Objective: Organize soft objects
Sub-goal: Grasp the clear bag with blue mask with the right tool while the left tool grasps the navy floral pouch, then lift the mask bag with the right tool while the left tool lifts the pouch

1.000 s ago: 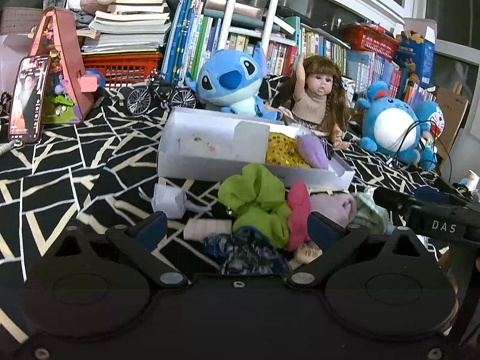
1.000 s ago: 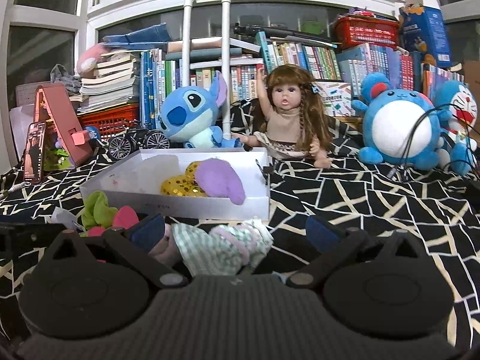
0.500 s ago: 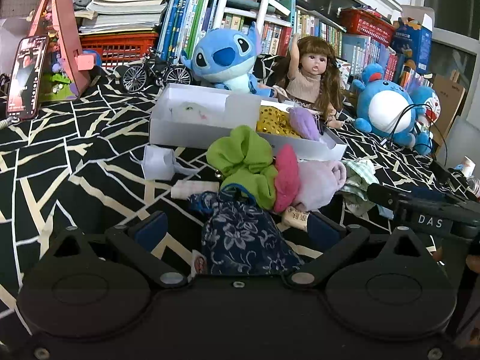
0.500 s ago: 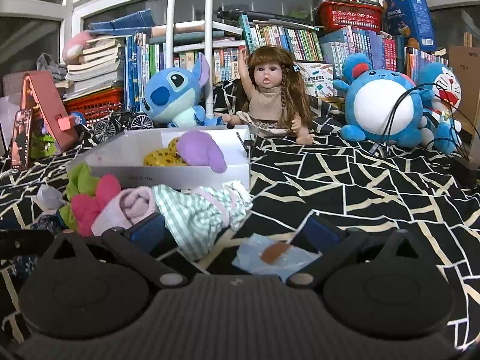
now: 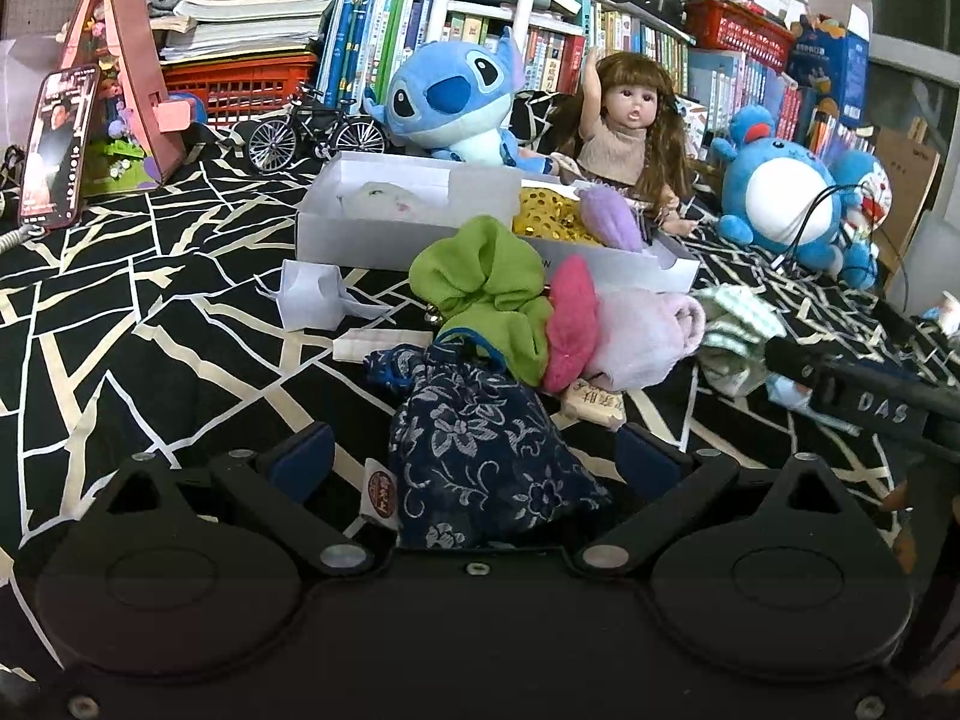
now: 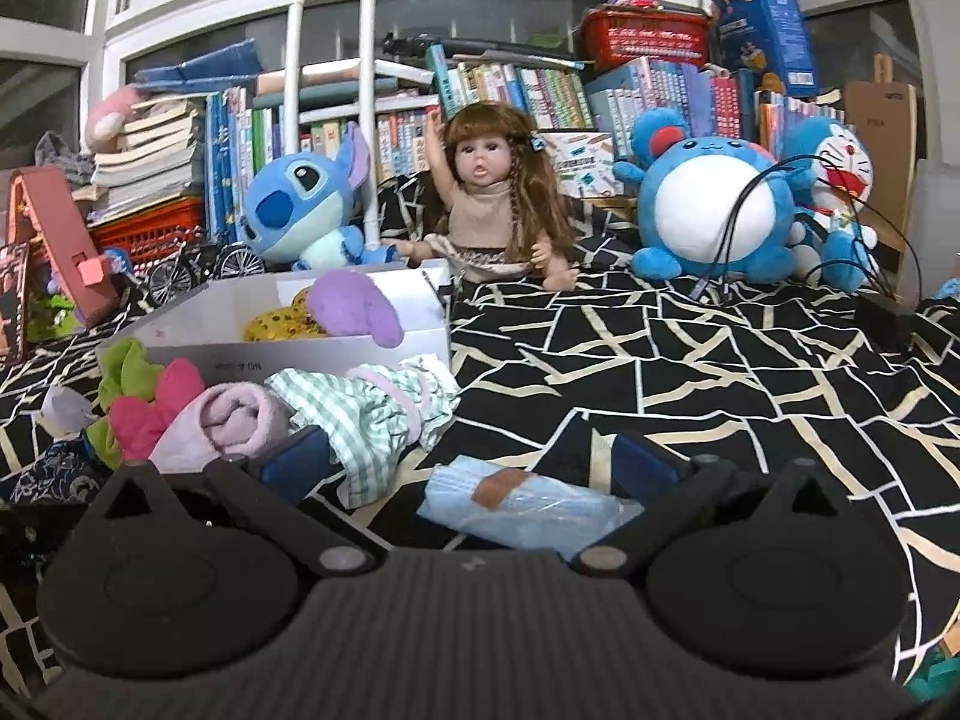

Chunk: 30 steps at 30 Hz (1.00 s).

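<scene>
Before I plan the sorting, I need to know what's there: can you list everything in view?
White box: 1, white, centre of the patterned cloth; holds a gold sequinned piece and a purple plush.
Navy floral pouch: 1, between the left gripper's fingers.
Green cloth: 1, in front of the box.
Hot-pink cloth: 1, beside the green.
Pale pink roll: 1, beside it.
Green checked garment: 1, by the box's corner.
Light blue packet: 1, between the right gripper's fingers.
Stitch plush: 1, blue, behind the box.
Doll: 1, brown hair, seated.
Round blue plush: 1, right.
Doraemon plush: 1, far right.
Toy bicycle: 1, black.
Books: many, back shelf.
Left gripper: open.
Right gripper: open.
</scene>
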Available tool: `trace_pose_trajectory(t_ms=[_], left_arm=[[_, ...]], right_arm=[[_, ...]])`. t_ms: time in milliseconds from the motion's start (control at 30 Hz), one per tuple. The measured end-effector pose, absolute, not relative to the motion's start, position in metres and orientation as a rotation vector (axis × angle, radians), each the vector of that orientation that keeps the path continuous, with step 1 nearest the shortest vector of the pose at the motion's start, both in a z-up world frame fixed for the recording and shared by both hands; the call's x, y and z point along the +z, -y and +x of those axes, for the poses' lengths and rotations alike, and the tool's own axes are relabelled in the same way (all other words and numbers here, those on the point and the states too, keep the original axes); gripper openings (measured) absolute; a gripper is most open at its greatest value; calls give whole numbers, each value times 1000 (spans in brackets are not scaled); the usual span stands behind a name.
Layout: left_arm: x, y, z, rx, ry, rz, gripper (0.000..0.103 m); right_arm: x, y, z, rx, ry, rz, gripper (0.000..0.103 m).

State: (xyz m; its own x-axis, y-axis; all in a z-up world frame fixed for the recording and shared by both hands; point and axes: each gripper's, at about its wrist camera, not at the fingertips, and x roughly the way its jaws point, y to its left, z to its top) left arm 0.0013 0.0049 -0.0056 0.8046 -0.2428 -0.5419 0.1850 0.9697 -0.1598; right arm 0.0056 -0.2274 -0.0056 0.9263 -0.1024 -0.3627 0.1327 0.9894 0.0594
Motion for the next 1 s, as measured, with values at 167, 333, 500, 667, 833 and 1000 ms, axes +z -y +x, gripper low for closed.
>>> trace_pose_trajectory(t_ms=[167, 333, 500, 667, 833, 1000], left_arm=[[-9, 2, 1, -216, -589, -52, 100], [-13, 10, -1, -202, -583, 5, 100], [-16, 17, -3, -178, -581, 39, 101], [-11, 12, -3, -165, -593, -46, 101], [-4, 7, -2, -166, -592, -110, 99], [-1, 13, -2, -164, -567, -91, 96]], right_arm=[[-7, 233, -2, -130, -328, 133, 103], [-9, 239, -7, -151, -313, 171, 103], [-12, 241, -2, -213, -351, 156, 103], [-16, 238, 5, -259, -386, 128, 103], [-19, 234, 13, -273, -427, 121, 103], [-21, 227, 18, -274, -450, 101, 103]])
